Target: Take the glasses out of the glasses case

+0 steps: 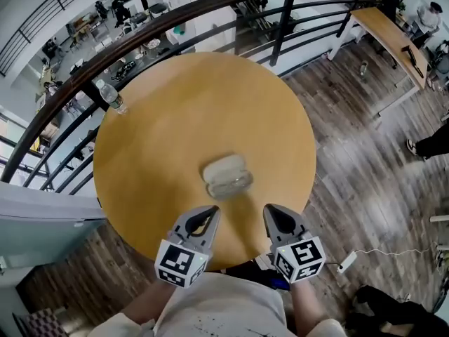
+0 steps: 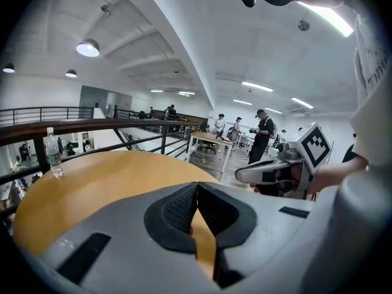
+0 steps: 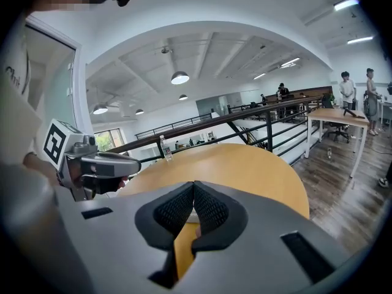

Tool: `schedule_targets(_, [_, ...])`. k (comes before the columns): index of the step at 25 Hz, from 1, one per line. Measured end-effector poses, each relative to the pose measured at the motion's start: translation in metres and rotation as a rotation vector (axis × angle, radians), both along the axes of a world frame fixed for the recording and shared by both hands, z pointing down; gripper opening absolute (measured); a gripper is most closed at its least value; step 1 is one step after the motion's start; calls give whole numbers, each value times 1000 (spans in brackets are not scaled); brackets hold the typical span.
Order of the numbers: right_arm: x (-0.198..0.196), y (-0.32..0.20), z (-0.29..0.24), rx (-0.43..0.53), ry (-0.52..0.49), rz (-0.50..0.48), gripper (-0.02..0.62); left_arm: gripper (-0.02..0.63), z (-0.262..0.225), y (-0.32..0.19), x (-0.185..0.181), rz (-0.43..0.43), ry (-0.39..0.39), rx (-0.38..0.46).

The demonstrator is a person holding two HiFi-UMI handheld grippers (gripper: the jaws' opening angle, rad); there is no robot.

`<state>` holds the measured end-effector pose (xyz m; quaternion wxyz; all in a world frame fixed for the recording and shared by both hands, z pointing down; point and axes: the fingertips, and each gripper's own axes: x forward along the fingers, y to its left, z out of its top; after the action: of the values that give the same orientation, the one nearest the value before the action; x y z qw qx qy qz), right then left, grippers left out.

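Honey-coloured wood: one round table, smooth and matt, ringed on the far side by one dark, curved metal railing. One case, flat near the middle of the top, a little toward the near edge; pale, oblong, round-cornered, the nearer half glossy and half see-through; no telling whether any glasses lie inside. One clear plastic bottle, upright at the far left rim, well apart from the case. Two grippers, hard grey shells with black ribbed pads, each bearing one cube of black-and-white squares. Over the near edge, left gripper, just short of the case and not touching it, jaws pressed together at the tips, nothing between them. Beside it, right gripper, likewise apart from the case, jaws closed tip to tip, empty. Below the table, dark plank floor, streaky in grain.
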<state>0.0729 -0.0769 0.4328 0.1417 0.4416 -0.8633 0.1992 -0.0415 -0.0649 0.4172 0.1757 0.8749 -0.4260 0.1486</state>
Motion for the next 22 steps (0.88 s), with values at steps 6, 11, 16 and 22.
schedule_targets(6, [-4,-5,16,-14,9,-9,25,23,14,-10,2,18,1,-22])
schedule_targets(11, [-7,-10,28,-42,13,-9,25,25,30,-17,0,31,-21,-44])
schedule_targets(16, [-10,-13,39,-63,15,-12,25,25,48,-26,0,47,-28,-73])
schedule_targets(22, [-17,-17,54,-92,7,-24,25,25,71,-37,9,77,-38,-114])
